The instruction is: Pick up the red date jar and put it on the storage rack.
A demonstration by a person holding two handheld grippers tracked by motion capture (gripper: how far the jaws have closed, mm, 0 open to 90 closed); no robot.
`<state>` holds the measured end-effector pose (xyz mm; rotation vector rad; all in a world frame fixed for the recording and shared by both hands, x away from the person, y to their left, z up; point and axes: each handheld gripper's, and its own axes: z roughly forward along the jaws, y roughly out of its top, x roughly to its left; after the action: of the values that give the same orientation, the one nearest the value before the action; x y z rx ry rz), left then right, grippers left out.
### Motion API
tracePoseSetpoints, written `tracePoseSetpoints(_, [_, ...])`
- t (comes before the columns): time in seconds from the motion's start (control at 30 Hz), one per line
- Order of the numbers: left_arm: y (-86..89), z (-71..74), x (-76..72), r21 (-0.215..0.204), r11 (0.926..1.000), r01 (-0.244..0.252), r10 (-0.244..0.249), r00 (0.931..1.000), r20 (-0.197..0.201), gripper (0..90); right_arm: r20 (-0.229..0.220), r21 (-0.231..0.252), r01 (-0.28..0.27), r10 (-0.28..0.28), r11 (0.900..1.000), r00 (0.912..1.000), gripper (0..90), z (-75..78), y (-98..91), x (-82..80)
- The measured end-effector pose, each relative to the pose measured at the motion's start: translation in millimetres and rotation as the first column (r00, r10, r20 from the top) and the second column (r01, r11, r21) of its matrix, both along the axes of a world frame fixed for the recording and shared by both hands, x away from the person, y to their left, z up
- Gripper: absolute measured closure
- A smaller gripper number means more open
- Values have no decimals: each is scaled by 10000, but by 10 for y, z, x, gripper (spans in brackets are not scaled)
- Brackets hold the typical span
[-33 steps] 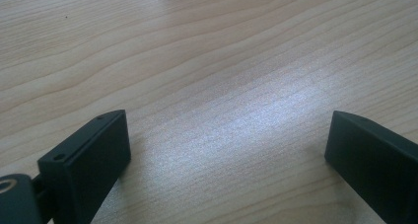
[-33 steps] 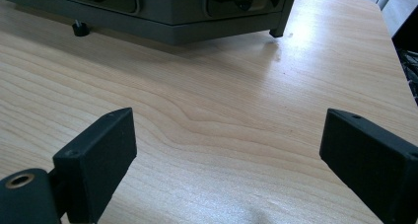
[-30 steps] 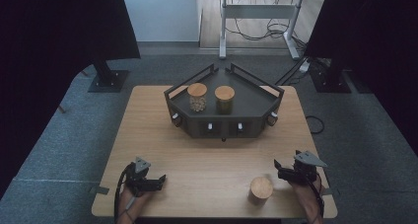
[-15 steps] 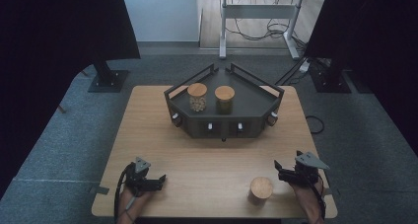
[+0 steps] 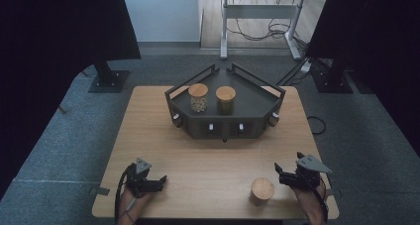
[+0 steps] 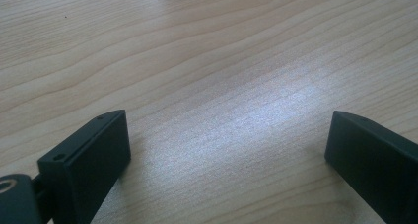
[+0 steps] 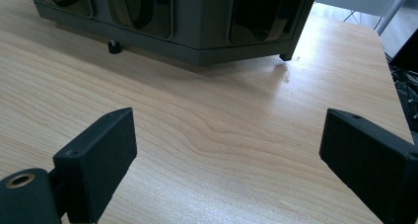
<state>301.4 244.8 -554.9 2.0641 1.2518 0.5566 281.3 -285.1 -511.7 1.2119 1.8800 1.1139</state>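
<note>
A: How many jars are counted?

B: Three. Two jars [image 5: 198,97] [image 5: 226,99] are set side by side on the tray [image 5: 257,103] at the table's [image 5: 148,131] far edge. One jar [image 5: 262,190] is stood alone near the front edge, toward the right corner.

A: And the grippers?

B: Two. The left gripper [image 5: 161,180] is held released over bare wood at the front left. The right gripper [image 5: 278,171] is released too, nothing gripped, just beside the lone jar, apart from it.
</note>
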Motion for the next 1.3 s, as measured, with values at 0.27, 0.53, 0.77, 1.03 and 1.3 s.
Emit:
tracePoseSetpoints(0.27, [0, 0, 0, 3, 10000, 3, -3, 10000, 0, 31, 134, 15, -134, 134, 9999, 9998, 68, 61, 34, -69])
tracePoseSetpoints(0.53, [0, 0, 0, 2, 10000, 6, -6, 10000, -1, 31, 329, 40, -404, 403, 9992, 9986, 68, 163, 103, -156])
tracePoseSetpoints(0.77, [0, 0, 0, 1, 10000, 7, -7, 10000, -1, 31, 336, 51, -586, 584, 9983, 9977, 69, 180, 167, -228])
tracePoseSetpoints(1.03, [-1, 0, 0, 0, 10000, 15, -15, 10000, -2, 30, 369, 93, -746, 742, 9972, 9966, 70, 173, 223, -312])
tracePoseSetpoints(1.3, [-1, 0, 0, 3, 10000, 16, -16, 10000, -1, 30, 466, 175, -856, 847, 9962, 9953, 69, 178, 265, -383])
